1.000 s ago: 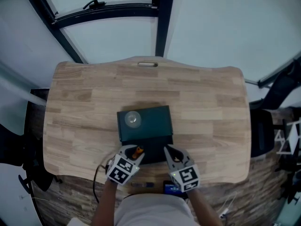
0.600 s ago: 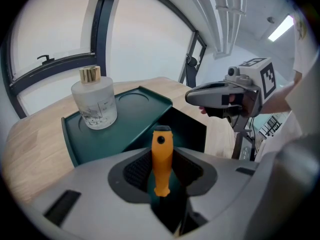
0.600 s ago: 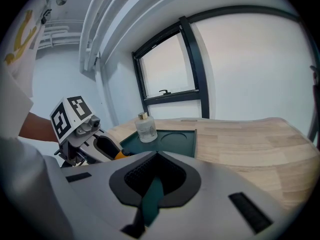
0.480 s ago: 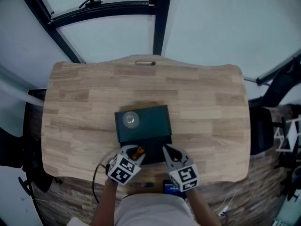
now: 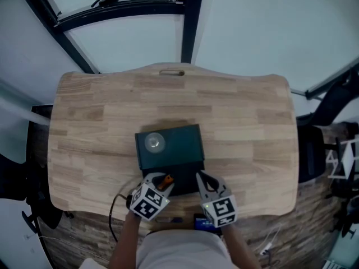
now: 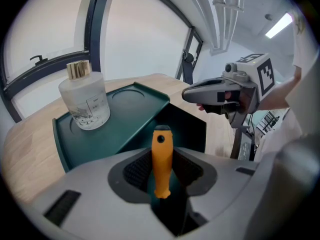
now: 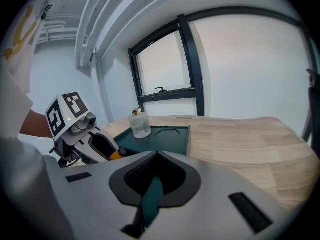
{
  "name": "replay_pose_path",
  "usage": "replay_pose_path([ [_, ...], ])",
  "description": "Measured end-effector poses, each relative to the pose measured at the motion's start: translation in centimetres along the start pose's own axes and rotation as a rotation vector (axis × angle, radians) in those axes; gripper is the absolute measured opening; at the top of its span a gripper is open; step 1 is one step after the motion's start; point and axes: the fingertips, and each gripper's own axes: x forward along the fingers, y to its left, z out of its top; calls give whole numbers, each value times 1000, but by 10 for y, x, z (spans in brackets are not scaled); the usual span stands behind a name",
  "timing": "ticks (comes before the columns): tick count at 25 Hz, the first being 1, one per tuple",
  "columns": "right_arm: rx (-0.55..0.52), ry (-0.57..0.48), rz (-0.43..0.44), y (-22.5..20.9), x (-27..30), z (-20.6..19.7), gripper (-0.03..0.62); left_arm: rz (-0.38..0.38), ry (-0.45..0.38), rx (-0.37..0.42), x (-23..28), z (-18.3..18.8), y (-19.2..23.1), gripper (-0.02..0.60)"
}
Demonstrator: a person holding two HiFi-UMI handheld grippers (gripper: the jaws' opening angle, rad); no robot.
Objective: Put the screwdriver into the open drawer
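While the screwdriver [image 5: 165,180] stays clamped, the drawer [image 5: 183,181] has barely shifted.

1. A pale wooden table [image 5: 241,122] with a wavy far edge fills the middle.
2. At 12 o'clock, a window's dark frame [image 5: 188,21]. Its handle [image 5: 104,0] sits at 11 o'clock.
3. Brown wood-pattern floor [image 5: 73,237] shows at 7 o'clock.
4. In the left gripper view, a strip light [image 6: 280,25] glows at 2 o'clock.

The right gripper's [image 7: 154,181] jaws are seen closed on a thin green panel [image 7: 149,202]. At the left, the left gripper [image 7: 111,151] is seen clamped on an orange-handled screwdriver [image 7: 116,155]. Beyond, a bottle [image 7: 140,123] is stood on a green box [image 7: 167,140] upon the wooden table [image 7: 240,139].
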Motion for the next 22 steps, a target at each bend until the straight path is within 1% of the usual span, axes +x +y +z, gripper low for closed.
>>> replay_pose_path([
  [7,-10,14,-17,-3,3,-4,-3,-9,14,10,5,0,0,126],
  [14,-8,29,-14,-2,5,-11,-3,-30,49,22,7,-2,-3,126],
  [22,11,28,-25,-5,6,-13,-3,-59,94,58,13,-4,-12,126],
])
